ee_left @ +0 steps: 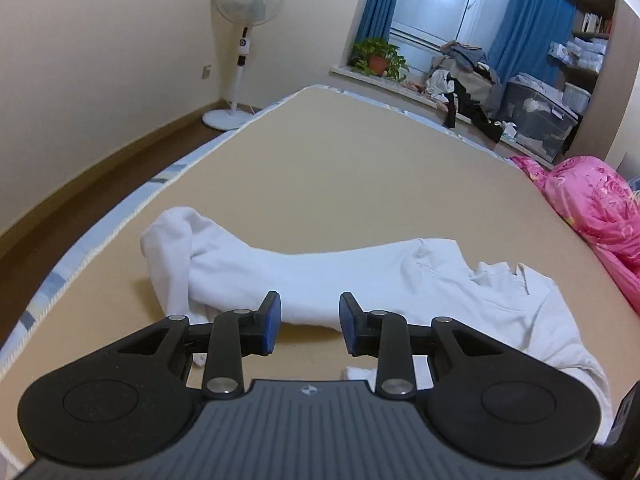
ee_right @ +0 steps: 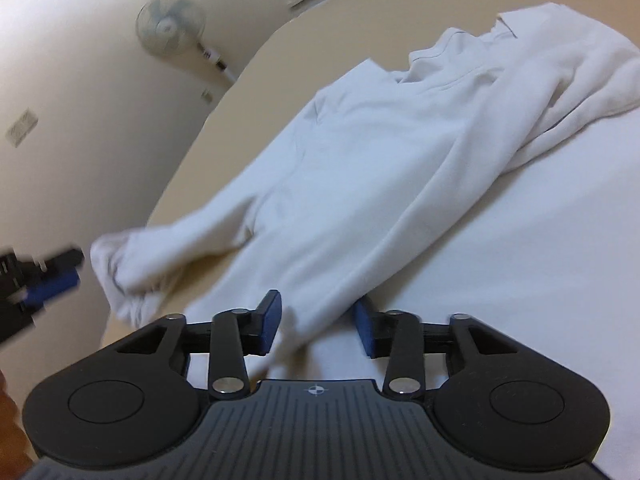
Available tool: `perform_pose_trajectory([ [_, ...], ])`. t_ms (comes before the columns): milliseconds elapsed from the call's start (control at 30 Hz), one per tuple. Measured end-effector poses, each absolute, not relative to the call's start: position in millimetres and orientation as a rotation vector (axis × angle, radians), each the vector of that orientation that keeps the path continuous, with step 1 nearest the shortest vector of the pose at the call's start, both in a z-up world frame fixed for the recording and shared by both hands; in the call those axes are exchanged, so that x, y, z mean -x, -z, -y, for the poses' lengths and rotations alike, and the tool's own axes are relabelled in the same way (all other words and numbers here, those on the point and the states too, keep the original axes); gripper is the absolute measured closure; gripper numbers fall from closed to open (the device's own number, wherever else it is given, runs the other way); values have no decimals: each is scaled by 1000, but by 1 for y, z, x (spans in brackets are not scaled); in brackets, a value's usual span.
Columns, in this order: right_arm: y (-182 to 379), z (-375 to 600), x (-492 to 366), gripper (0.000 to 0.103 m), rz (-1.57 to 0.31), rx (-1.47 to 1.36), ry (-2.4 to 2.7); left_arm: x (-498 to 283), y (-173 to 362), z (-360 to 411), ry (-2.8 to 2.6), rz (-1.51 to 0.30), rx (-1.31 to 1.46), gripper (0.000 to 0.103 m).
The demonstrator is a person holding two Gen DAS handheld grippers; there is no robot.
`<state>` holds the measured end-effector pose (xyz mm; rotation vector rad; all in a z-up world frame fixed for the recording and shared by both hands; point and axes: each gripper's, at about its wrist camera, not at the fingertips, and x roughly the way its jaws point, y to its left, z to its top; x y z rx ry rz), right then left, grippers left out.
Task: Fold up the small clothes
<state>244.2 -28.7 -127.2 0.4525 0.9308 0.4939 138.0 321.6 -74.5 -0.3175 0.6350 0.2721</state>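
Observation:
A white long-sleeved top (ee_left: 360, 276) lies rumpled on the tan bed (ee_left: 320, 168), one sleeve stretched out to the left. My left gripper (ee_left: 308, 322) hovers just short of that sleeve, open, with nothing between its blue pads. In the right wrist view the same white top (ee_right: 360, 152) runs diagonally, and a fold of it passes between the fingers of my right gripper (ee_right: 316, 326). Those jaws stand apart and the pads do not visibly press; the cloth hides part of the right pad. The left gripper (ee_right: 44, 276) shows blurred at the left edge, near the sleeve's cuff (ee_right: 120, 276).
A pink quilt (ee_left: 592, 208) lies along the bed's right side. A standing fan (ee_left: 248, 0) is in the far corner beyond the bed's left edge. On the window sill are a potted plant (ee_left: 376, 60), a heap of clothes (ee_left: 468, 76) and a plastic box (ee_left: 536, 116).

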Motion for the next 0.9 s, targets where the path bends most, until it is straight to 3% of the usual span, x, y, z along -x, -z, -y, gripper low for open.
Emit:
perform_pose_trajectory([
  [33, 126, 30, -251, 100, -957, -456, -492, -140, 74, -322, -282, -627, 307, 68],
  [67, 124, 31, -255, 100, -979, -438, -486, -140, 72, -323, -287, -617, 303, 67],
  [200, 89, 71, -273, 100, -985, -284, -552, -136, 61, -328, -253, -581, 335, 68],
  [400, 9, 219, -367, 100, -1169, 54, -518, -139, 54, -318, -209, -565, 290, 67],
  [500, -14, 313, -436, 100, -1112, 404, -71, -145, 58, -312, -201, -576, 283, 67],
  [567, -31, 379, -467, 87, -953, 495, 413, -150, 61, -307, -189, -585, 280, 67],
  [633, -43, 418, -463, 87, -795, 382, 509, -153, 65, -299, -172, -595, 261, 67],
  [733, -22, 455, -441, 65, -756, 17, 358, -159, 72, -285, -142, -612, 209, 67],
  [900, 61, 491, -396, 64, -807, -336, 276, -174, 91, -266, -88, -671, 172, 67],
])
